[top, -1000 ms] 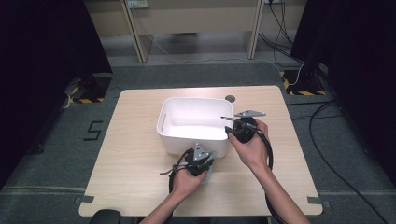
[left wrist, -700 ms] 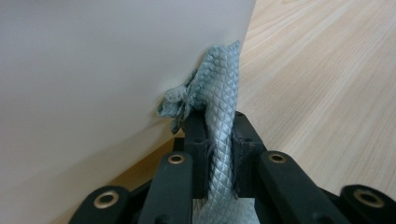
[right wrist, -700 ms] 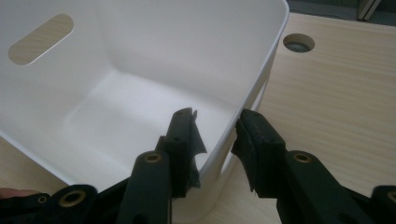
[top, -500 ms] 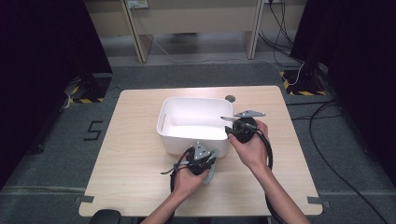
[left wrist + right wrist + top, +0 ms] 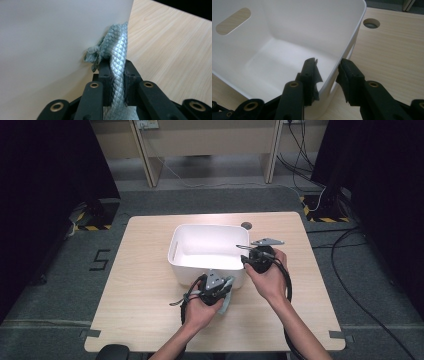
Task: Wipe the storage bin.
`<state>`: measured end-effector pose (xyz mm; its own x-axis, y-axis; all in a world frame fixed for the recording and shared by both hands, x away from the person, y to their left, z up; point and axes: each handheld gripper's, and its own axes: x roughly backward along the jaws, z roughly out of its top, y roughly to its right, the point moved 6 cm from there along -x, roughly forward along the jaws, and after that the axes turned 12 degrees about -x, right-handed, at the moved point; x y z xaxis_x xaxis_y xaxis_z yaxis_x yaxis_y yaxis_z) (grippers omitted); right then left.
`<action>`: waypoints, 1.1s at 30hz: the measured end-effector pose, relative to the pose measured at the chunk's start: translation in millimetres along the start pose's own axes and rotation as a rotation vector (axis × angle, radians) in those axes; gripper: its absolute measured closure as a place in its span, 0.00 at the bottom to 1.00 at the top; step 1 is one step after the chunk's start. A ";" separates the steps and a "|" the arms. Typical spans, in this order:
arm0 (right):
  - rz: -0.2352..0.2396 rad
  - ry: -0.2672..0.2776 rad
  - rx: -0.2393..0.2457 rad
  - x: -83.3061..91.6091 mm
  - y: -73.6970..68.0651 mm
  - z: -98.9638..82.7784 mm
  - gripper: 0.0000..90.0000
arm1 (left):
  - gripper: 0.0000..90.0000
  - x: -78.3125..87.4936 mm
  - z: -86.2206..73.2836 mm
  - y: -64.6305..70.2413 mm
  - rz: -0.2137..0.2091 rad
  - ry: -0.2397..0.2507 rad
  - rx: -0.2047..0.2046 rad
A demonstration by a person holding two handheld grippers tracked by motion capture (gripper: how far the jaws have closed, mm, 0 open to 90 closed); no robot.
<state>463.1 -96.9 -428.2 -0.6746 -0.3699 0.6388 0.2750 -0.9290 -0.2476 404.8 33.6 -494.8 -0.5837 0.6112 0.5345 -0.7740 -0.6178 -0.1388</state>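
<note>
Left gripper (image 5: pixel 117 82) clamped on cloth (image 5: pixel 117 50) against the bin (image 5: pixel 50 50). Right gripper (image 5: pixel 327 72) straddles the rim, jaws apart; bin may slide when wiped.

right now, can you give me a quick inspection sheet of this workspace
surface: light wooden table, with a round cable hole behind the bin
job's things: white plastic bin standing upright mid-table, nothing seen inside; grey textured cloth held against the bin's near outer wall
clutter: nothing seen
grippers: left hand-held gripper shut on the cloth; right hand-held gripper has its jaws astride the bin's right wall, one inside and one outside, with a gap showing at the pads
cables: a black cable trails from the right hand-held gripper along the forearm; more cables on the floor at right
surroundings: grey carpet floor, desk legs behind, black-and-yellow striped tape at left
</note>
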 end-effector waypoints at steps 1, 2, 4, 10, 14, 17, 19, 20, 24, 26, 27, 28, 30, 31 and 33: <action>-0.001 0.001 0.001 0.0 0.1 0.1 0.74 | 0.89 0.7 1.0 -0.5 0.000 -0.001 -0.007; -0.001 0.001 0.001 -0.1 0.1 0.1 0.74 | 0.89 0.7 2.1 -0.3 0.001 0.003 -0.003; -0.002 0.001 0.001 -0.2 0.1 0.1 0.74 | 0.89 0.9 2.4 -0.3 0.001 0.004 -0.002; -0.004 0.002 0.002 -0.3 -0.3 -0.2 0.73 | 0.89 3.4 6.5 -0.3 0.002 0.015 -0.002; -0.005 0.003 0.003 -0.3 -0.3 -0.2 0.73 | 0.89 7.8 13.3 -0.2 0.002 0.029 0.002; -0.005 0.003 0.004 -0.4 -0.3 -0.2 0.73 | 0.89 10.5 18.2 -0.2 0.004 0.041 0.002; -0.005 0.001 0.003 -0.3 -0.3 -0.2 0.73 | 0.89 11.6 20.9 -0.7 0.004 0.049 -0.001; -0.005 0.002 0.003 -0.4 -0.2 -0.1 0.73 | 0.89 12.3 21.7 -0.8 0.002 0.048 -0.002; -0.006 0.003 0.004 -0.4 -0.2 -0.2 0.73 | 0.89 13.6 23.4 -0.6 0.003 0.054 -0.002; -0.005 0.003 0.004 -0.4 -0.4 -0.2 0.73 | 0.89 13.6 23.1 -0.6 0.004 0.056 0.001; -0.005 0.003 0.004 -0.4 -0.4 -0.3 0.73 | 0.89 13.7 23.0 -0.6 0.004 0.056 -0.001; -0.004 0.003 0.004 -0.4 -0.4 -0.3 0.73 | 0.89 13.7 23.0 -0.5 0.005 0.057 -0.001; -0.005 0.003 0.004 -0.4 -0.5 -0.3 0.73 | 0.89 13.9 23.5 -0.4 0.006 0.061 0.001; -0.005 0.003 0.004 -0.4 -0.5 -0.3 0.73 | 0.89 14.3 24.1 -0.4 0.006 0.064 0.000; -0.005 0.003 0.004 -0.4 -0.5 -0.3 0.73 | 0.89 15.3 24.9 -0.5 0.008 0.064 -0.002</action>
<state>462.9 -96.2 -428.5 -0.6778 -0.3657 0.6378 0.2750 -0.9307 -0.2414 402.4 30.9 -465.8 -0.6040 0.6367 0.4793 -0.7700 -0.6214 -0.1448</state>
